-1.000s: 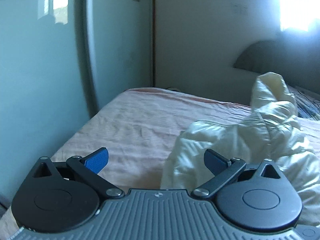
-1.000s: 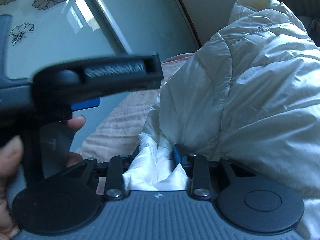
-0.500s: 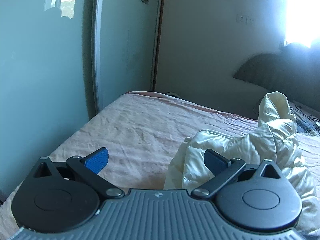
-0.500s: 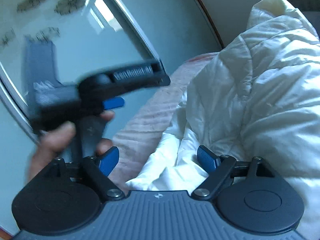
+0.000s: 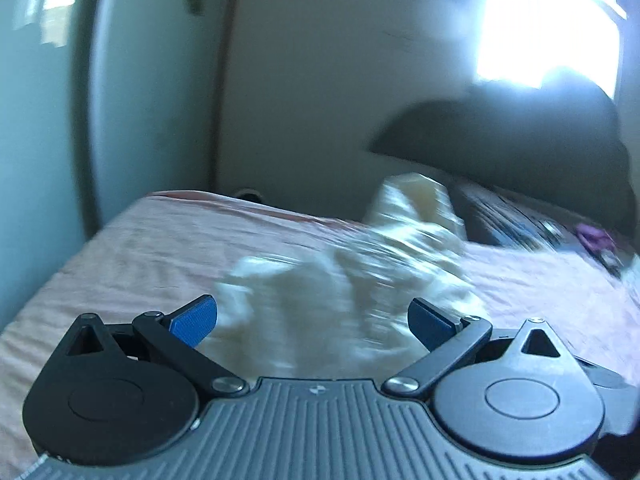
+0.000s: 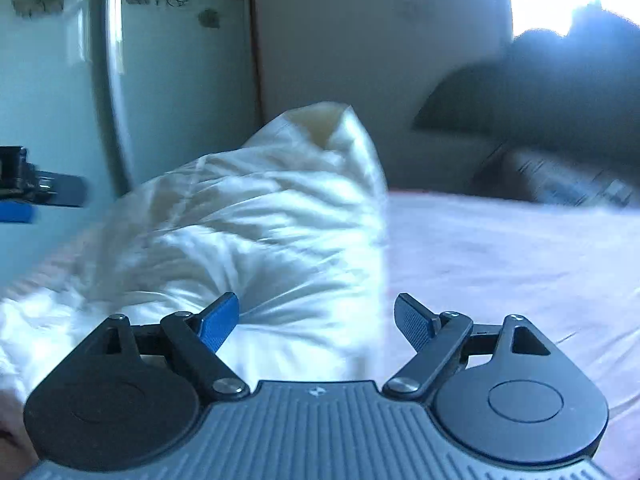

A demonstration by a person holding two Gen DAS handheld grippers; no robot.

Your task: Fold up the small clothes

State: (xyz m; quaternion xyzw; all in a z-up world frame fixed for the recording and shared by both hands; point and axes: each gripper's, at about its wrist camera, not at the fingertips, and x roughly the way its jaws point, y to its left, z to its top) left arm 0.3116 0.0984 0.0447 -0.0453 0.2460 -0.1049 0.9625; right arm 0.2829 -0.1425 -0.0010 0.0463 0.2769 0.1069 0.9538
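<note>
A cream puffy jacket (image 5: 360,272) lies crumpled in a heap on the pink bedsheet (image 5: 132,264). In the left wrist view my left gripper (image 5: 312,320) stands open just short of the heap, with nothing pinched between its blue pads. In the right wrist view the same jacket (image 6: 248,232) fills the left half, its collar sticking up. My right gripper (image 6: 316,320) is open, its pads apart over the jacket's near edge and gripping nothing. The tip of the left gripper (image 6: 40,192) shows at the far left edge of that view.
A glass wardrobe door (image 6: 52,80) with flower prints runs along the bed's left side. A dark padded headboard (image 5: 520,140) and a patterned pillow (image 5: 516,224) stand at the back right, under a bright window (image 5: 548,20). Bare pink sheet (image 6: 500,248) stretches right of the jacket.
My right gripper let go of the white fabric and opened wide, then drew back and swung right. The left gripper pulled back from the jacket, which has settled lower on the bed.
</note>
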